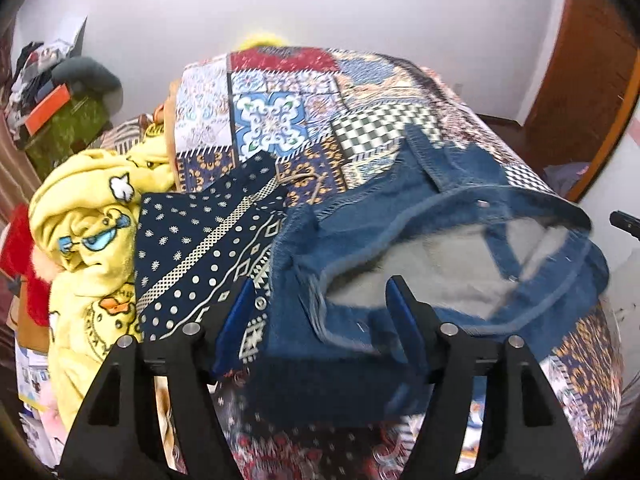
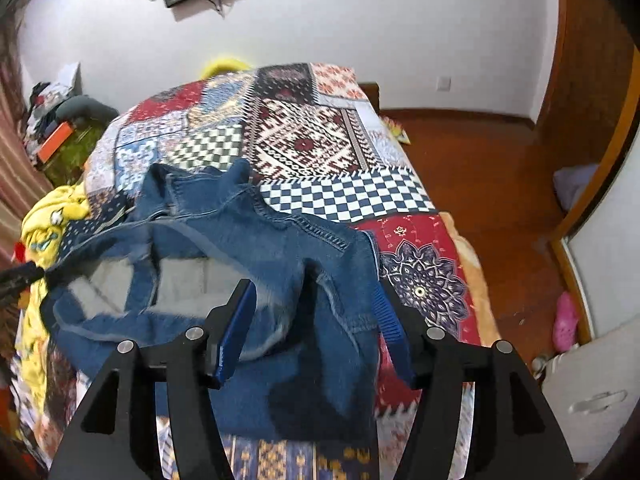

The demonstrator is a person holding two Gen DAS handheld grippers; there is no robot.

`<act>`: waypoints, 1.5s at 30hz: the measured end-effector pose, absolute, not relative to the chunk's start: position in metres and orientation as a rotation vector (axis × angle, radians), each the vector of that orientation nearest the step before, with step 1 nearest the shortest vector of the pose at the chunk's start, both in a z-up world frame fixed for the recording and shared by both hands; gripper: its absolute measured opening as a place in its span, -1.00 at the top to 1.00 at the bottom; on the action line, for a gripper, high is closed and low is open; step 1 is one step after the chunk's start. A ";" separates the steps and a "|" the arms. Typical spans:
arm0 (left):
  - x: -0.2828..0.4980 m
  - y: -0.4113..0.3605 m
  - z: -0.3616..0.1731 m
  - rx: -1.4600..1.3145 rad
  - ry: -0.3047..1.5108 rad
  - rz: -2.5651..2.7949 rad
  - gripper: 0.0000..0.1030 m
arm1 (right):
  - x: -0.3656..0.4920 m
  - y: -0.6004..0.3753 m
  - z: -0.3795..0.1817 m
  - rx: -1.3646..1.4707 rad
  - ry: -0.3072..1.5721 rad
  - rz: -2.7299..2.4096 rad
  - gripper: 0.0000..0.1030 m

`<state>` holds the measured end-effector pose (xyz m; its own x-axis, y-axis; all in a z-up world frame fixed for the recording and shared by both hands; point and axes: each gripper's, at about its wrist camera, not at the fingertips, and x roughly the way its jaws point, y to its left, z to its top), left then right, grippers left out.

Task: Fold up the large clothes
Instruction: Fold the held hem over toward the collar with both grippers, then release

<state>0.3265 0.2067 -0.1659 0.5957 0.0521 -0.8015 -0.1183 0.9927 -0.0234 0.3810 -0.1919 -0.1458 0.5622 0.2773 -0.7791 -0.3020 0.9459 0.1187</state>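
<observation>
The blue denim jeans with a pale grey fleece lining (image 2: 256,240) lie crumpled on the near half of the patchwork-patterned bedspread (image 2: 320,140), waistband gaping toward the cameras and the legs bunched behind it. The left gripper (image 1: 320,304) stands with its blue-padded jaws spread, denim lying between them but neither pad pressing on it. The right gripper (image 2: 316,312) is likewise spread over the waistband's right side, gripping nothing.

Judgement: the garment looks just set down for arranging, and no fold is made yet. To do the step well, each gripper should take one waistband corner, draw the band taut and level, then drag the legs out straight before any fold (a fold over the present bunching would trap creases).

Edges: the waistband's right corner lies near the bed's right edge, with the wooden floor (image 2: 480,168) below; a pull that way risks sliding denim off.

Room: the far half of the bedspread is open. To the left, a navy dotted cloth (image 1: 192,248) touches the jeans, and a yellow cartoon-print fleece blanket (image 1: 88,216) is heaped beyond it, so leftward room is tight.
</observation>
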 end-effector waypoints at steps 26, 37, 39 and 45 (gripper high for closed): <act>0.387 0.115 -0.243 -0.095 1.041 -0.048 -0.53 | 0.386 -0.110 -0.225 -0.173 1.025 0.446 -0.21; 0.464 0.145 -0.230 -0.189 1.053 -0.013 -0.52 | 0.451 -0.113 -0.208 0.000 0.948 0.313 -0.21; 0.459 0.153 -0.213 -0.231 0.987 0.012 -0.53 | 0.453 -0.113 -0.204 0.011 0.944 0.299 -0.21; 0.435 0.180 -0.164 -0.159 0.882 0.103 -0.55 | 0.432 -0.112 -0.184 -0.007 0.873 0.296 -0.21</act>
